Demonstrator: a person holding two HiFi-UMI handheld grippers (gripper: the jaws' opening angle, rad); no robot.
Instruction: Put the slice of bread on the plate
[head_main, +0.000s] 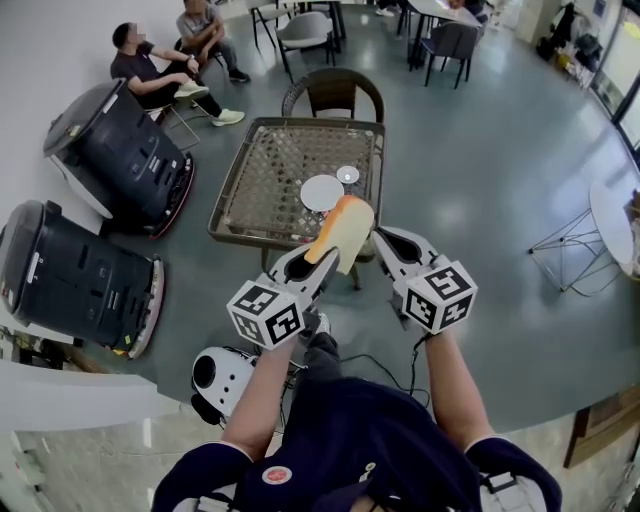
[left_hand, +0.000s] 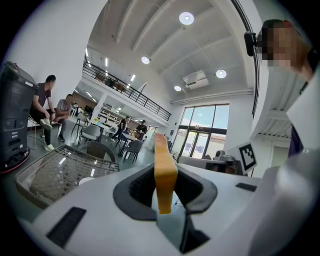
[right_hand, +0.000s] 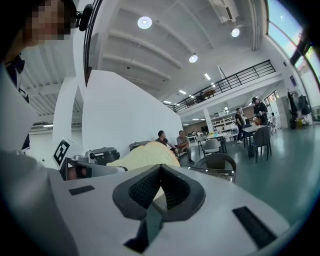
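Bread (head_main: 341, 232): one pale slice with a tan crust, sitting clamped by its lower end in the left gripper (head_main: 318, 262), whose jaws are pressing on both faces. It is standing edge-on in the left gripper view and leaning away from the person in the head view. It is hanging in the air over the near edge of the table (head_main: 262, 170), not yet on the plate (head_main: 322, 192).

Right gripper (head_main: 382, 240): riding just beside the slice's right edge, jaws meeting at the tips and gripping nothing.

Table: square, with a woven mesh top in a dark frame, and it is catching glare from the ceiling lights (left_hand: 186, 18).

Plate: white, round and bare, lying near the table's middle, just past the top end of the slice in the head view.

Dish (head_main: 348, 175): small and pale, sitting just beyond the plate.

Chair (head_main: 335, 93): dark wicker, standing at the table's far side.

Floor (head_main: 480, 180): smooth grey-green, reflecting light.

Machines (head_main: 120, 150): two large black units, standing to the left of the table.

Two people (head_main: 150, 70): sitting on chairs behind the machines.

Round table (head_main: 612, 222): white, standing well apart at the right.

Room: a tall white hall, with a railed balcony (left_hand: 125, 90) running along one wall and windows (left_hand: 202, 135) showing at the far end.
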